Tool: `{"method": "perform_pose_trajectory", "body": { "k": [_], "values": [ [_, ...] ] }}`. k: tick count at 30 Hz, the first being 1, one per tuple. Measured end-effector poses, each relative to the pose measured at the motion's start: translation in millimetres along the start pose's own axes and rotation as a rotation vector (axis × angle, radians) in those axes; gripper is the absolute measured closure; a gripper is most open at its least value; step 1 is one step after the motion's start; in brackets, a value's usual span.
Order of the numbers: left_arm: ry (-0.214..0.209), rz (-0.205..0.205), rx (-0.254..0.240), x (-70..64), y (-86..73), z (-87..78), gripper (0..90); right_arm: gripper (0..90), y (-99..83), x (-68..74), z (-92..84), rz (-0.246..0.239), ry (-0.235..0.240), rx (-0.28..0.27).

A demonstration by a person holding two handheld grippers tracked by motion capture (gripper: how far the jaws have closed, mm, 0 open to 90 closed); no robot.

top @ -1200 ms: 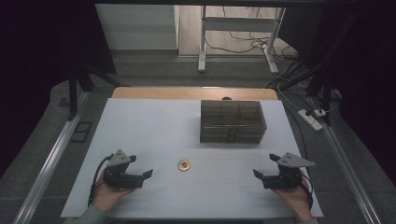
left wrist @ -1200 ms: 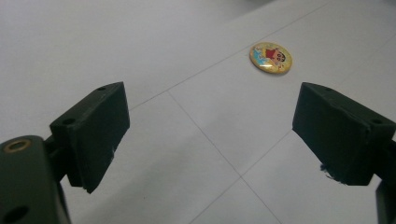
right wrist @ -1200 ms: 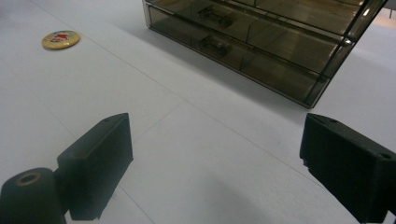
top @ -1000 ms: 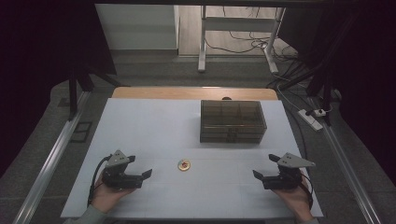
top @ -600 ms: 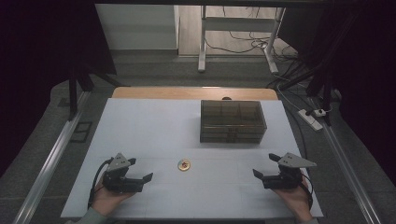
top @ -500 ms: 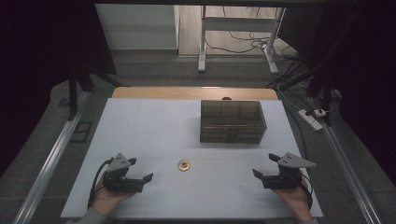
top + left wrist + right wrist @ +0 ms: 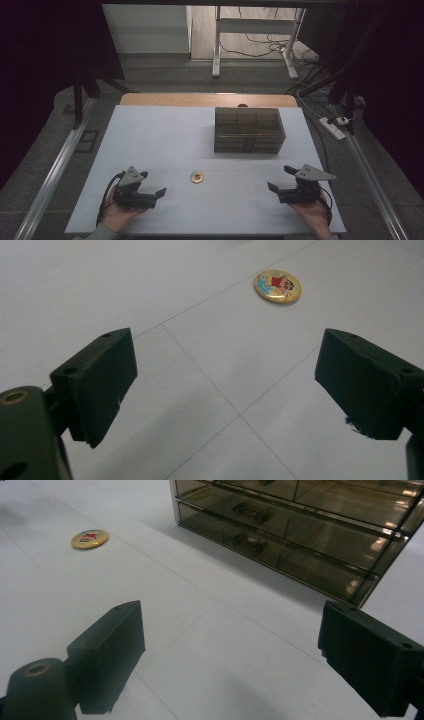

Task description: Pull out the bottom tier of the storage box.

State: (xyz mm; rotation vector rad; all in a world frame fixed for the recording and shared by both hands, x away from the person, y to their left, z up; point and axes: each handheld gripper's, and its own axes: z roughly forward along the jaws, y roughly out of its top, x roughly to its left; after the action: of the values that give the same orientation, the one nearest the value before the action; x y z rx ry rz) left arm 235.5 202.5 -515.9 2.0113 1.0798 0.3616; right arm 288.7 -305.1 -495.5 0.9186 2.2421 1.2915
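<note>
Inside, drawer box (image 7: 300,535) compartments hold small items.

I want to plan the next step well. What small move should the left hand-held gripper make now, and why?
Probably ease the left hand-held gripper forward toward the round badge. Its jaws stand wide open with nothing between them, and the badge lies flat on the white table ahead of them, apart from both jaws. The right hand-held gripper, also open, sits farther from it.
</note>
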Motion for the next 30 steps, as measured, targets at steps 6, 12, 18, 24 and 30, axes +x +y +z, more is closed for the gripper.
{"method": "perform_pose_trajectory", "body": {
  "k": [6,12,18,24,30],
  "values": [
    [0.005,0.006,0.002,0.3,-0.4,0.9,10.5,12.8,2.2,6.6,6.2,-0.01,0.004,-0.002],
    [0.008,0.011,0.01,0.2,-0.6,2.5,10.5,13.0,3.6,11.4,9.5,-0.018,0.014,0.005],
    [0.011,0.014,0.013,0.1,-0.6,3.1,10.5,13.3,5.3,15.6,11.9,-0.017,0.017,-0.009],
    [0.011,0.018,0.013,-0.3,-0.7,3.7,10.5,13.6,7.7,21.8,15.4,-0.022,0.019,-0.018],
    [0.014,0.021,0.016,-0.1,-0.8,4.9,10.5,13.8,9.3,26.6,19.9,-0.03,0.027,-0.016]
  ]
}}
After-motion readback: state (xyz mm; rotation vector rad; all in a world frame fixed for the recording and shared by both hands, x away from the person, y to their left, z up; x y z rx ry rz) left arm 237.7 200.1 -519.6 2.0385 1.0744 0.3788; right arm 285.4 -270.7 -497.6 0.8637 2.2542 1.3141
